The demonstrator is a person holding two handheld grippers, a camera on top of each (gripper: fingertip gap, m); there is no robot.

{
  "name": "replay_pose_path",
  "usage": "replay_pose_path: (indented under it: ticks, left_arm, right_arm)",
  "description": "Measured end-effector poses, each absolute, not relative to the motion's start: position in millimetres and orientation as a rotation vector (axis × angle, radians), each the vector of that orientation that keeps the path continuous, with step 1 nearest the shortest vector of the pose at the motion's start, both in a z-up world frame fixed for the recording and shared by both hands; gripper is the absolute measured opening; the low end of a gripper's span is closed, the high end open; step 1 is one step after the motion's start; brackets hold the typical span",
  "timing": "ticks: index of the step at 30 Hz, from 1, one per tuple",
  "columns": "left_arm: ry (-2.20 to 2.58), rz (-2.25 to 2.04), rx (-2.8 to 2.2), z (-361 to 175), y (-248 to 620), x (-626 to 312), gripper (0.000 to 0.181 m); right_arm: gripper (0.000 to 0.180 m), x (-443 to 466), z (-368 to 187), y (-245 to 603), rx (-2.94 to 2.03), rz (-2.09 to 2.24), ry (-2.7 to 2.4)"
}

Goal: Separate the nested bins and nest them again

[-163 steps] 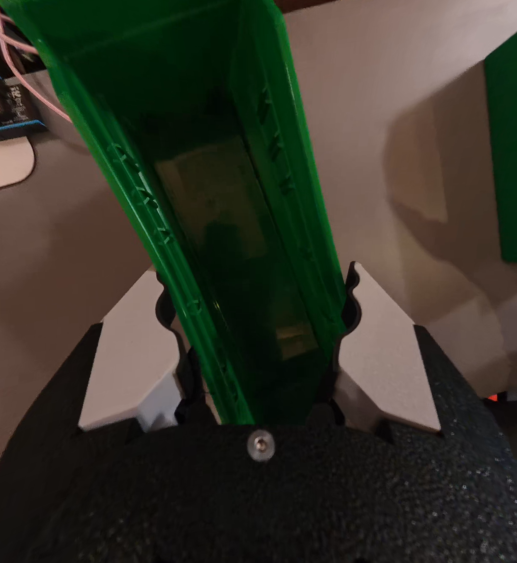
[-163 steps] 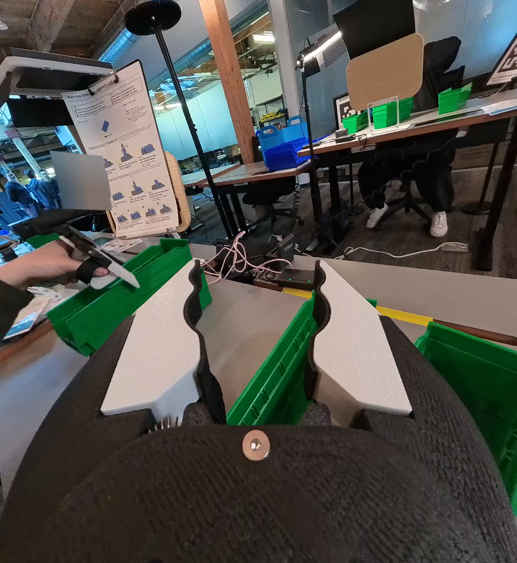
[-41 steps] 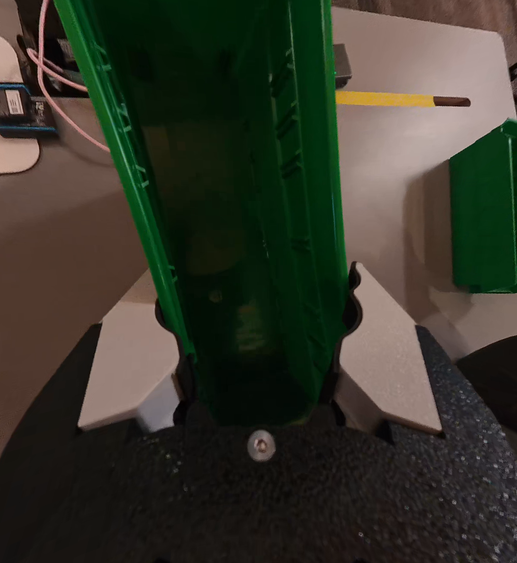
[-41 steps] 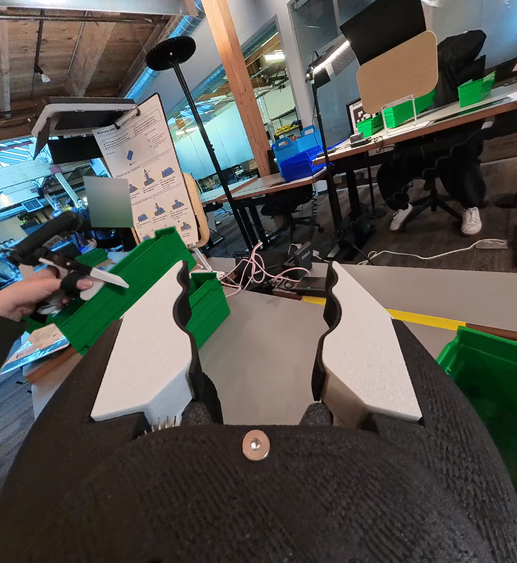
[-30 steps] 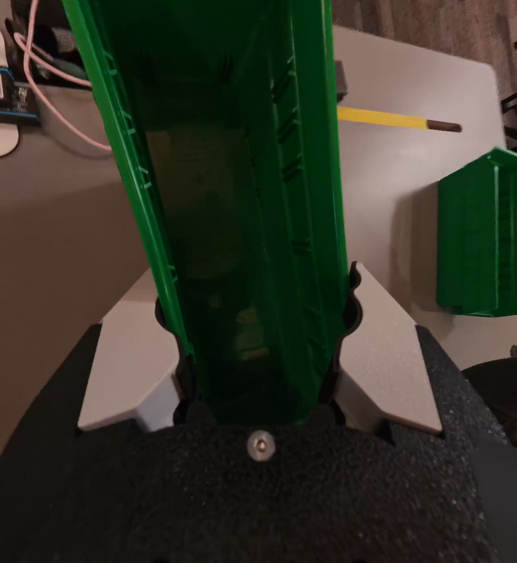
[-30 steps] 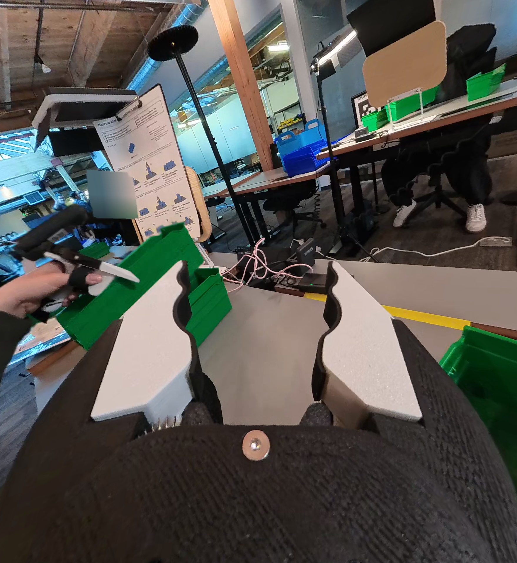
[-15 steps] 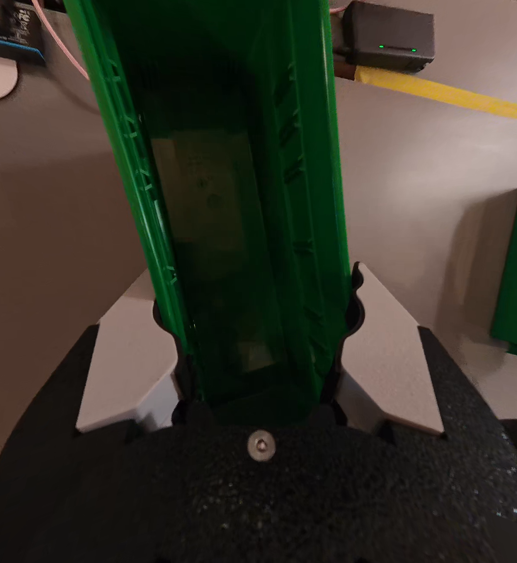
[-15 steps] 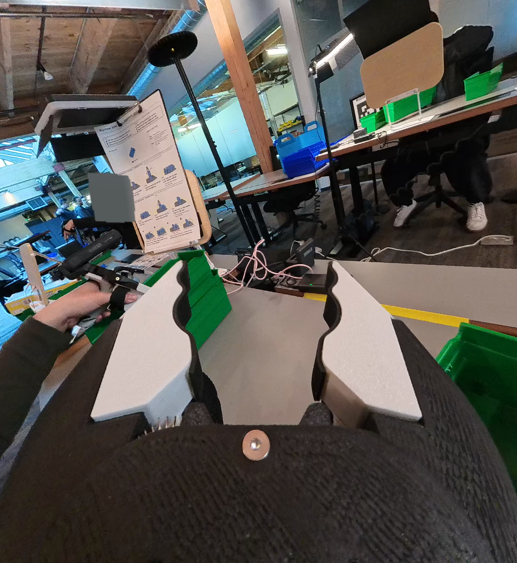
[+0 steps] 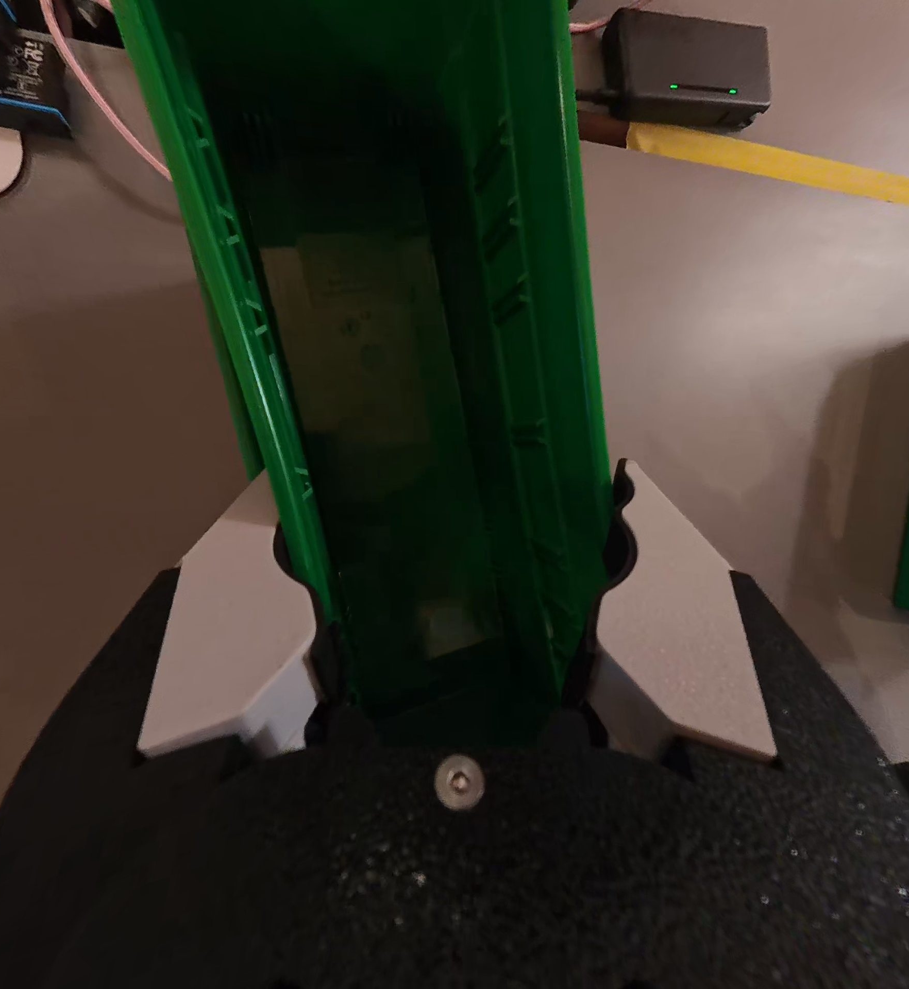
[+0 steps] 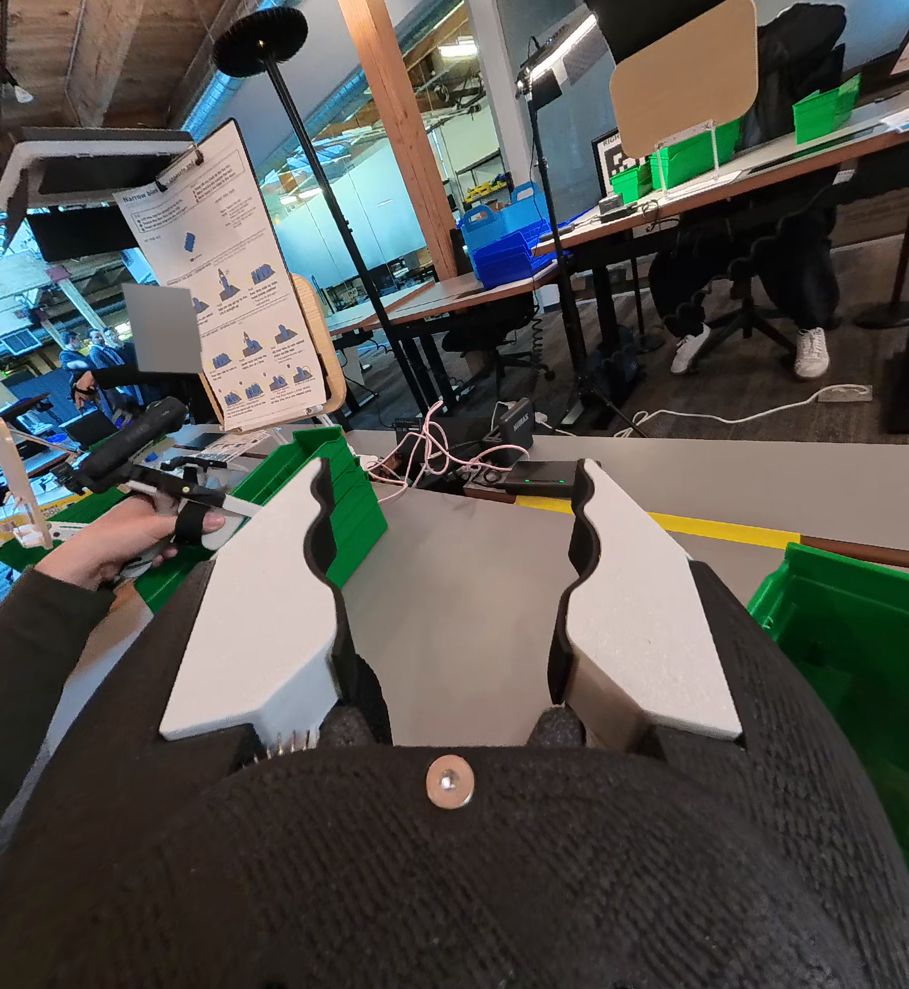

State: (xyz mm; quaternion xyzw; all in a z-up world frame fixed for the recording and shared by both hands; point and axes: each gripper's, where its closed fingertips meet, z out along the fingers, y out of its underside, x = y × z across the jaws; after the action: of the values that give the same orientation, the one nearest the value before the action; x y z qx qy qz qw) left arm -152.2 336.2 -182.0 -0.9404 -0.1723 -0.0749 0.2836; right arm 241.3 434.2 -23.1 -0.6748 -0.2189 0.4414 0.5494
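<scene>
Table (image 10: 763,484) is the reference here. Biggest change: the narrow green bin (image 9: 404,332) held by the left gripper (image 9: 449,615) was up in the air, tilted, a second ago; now it's come down at the table's far-left end, and in the right wrist view it reads as sitting on top of another green bin (image 10: 358,514), stepped rims showing, so that looks like the re-nest going in. Can't tell if it's fully seated; the left wrist view shows a second green edge just outside the held bin's left wall, which fits a bin underneath. Left jaws are still clamped across the bin's two long walls, near end deep in the throat. The person's left hand (image 10: 120,535) is on the handle, low near the table edge. Second: the other green bin (image 10: 859,658) stays at the table's near-right side, open side up, untouched. Right gripper (image 10: 449,578) hasn't moved much, hovers over bare tabletop mid-table, jaws spread wide and empty. Smaller stuff at the table's back edge: yellow tape strip (image 9: 763,160), black box with green LEDs (image 9: 688,64), pink cable (image 10: 431,449). My read: one nest nearly done, the right-side bin is left to go.
</scene>
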Motion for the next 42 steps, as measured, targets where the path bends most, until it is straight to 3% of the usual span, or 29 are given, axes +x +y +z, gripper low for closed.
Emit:
replay_pose_path:
  ticks: [33,35,38,42]
  left_arm:
    - [-0.386,-0.269,-2.624,-192,331,-149,0.118]
    - [-0.365,-0.357,-2.569,-184,333,-145,0.125]
    - [-0.318,-0.561,-2.472,-168,333,-130,0.157]
    - [-0.322,-0.538,-2.457,-168,333,-130,0.156]
  right_arm:
    - [0.089,237,-32,438,-1.644,0.999,-0.536]
    - [0.089,237,-32,437,-1.642,0.999,-0.538]
    - [0.089,239,-30,437,-1.635,0.998,-0.533]
    - [0.089,240,-31,439,-1.639,0.991,-0.526]
